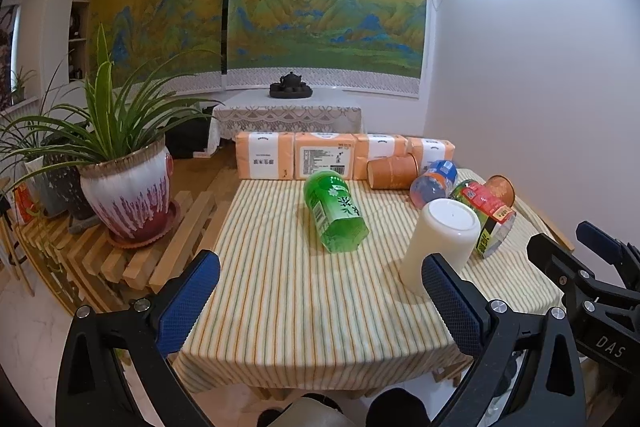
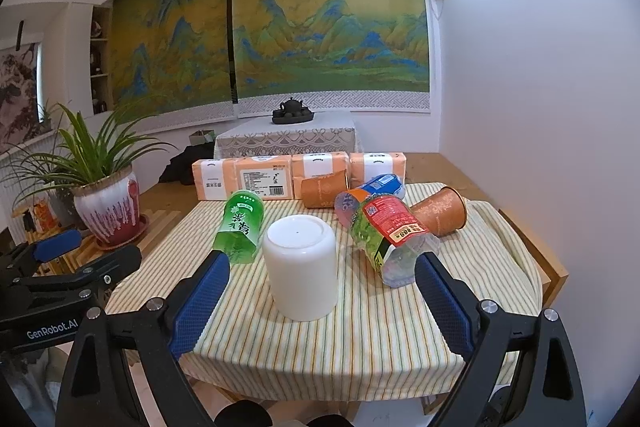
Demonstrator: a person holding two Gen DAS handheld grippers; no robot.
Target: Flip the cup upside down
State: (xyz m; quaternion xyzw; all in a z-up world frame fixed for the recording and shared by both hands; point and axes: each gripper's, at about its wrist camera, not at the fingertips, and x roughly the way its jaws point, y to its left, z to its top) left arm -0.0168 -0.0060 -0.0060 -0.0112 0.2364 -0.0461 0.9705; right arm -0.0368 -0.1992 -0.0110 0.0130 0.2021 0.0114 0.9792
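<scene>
Cup (image 2: 301, 269) smooth white cylinder, inverted on striped cloth (image 2: 360, 339).

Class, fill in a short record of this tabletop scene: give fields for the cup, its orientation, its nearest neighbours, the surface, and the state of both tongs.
cup: white cylindrical cup
orientation: upside down, flat base up, mouth on the cloth
left neighbour: green plastic tea bottle, lying on its side
right neighbour: clear bottle with red-and-green label, lying on its side
surface: striped tablecloth
left tongs: open, holding nothing
right tongs: open, either side of the cup, not gripping it
</scene>
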